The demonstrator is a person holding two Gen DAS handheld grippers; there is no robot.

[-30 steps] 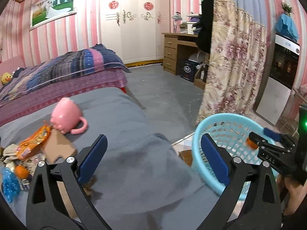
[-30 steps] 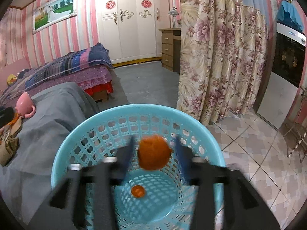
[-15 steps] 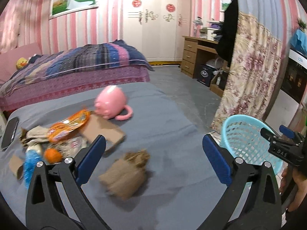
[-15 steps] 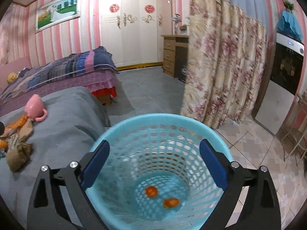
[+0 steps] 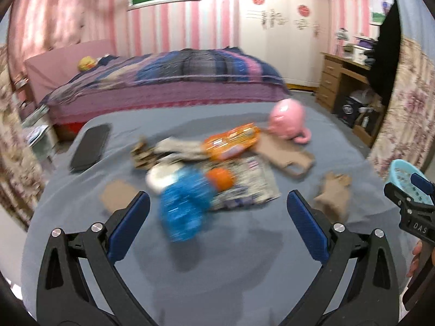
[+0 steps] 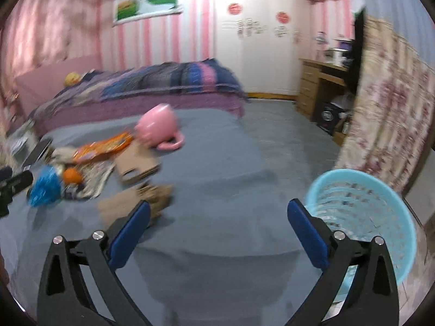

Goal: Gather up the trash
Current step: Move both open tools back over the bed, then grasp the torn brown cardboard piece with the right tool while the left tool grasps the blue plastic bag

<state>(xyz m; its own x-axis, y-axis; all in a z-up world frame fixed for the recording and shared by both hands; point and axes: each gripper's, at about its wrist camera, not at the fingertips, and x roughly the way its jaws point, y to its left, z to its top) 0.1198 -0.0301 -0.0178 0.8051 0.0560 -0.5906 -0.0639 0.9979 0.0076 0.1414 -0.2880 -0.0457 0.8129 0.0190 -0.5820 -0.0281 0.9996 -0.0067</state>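
Observation:
Trash lies in a pile on the grey bed: a crumpled blue wrapper [image 5: 185,206], an orange ball [image 5: 220,178], an orange snack bag [image 5: 231,142], printed paper [image 5: 244,187], cardboard pieces [image 5: 285,157] and a crumpled brown bag [image 5: 333,197]. My left gripper [image 5: 217,228] is open and empty, just short of the blue wrapper. My right gripper [image 6: 217,228] is open and empty above the bed, with the brown bag [image 6: 136,203] by its left finger. The light blue basket [image 6: 361,217] stands at the right beside the bed.
A pink cup [image 5: 288,121] lies on its side behind the pile. A black phone [image 5: 91,146] lies at the bed's left. A second bed [image 5: 163,87] stands behind, a wooden desk [image 5: 342,81] and a floral curtain [image 6: 388,125] to the right.
My right gripper let an orange piece fall into the basket, then swung left over the bed. My left gripper swung left from the basket to the trash pile.

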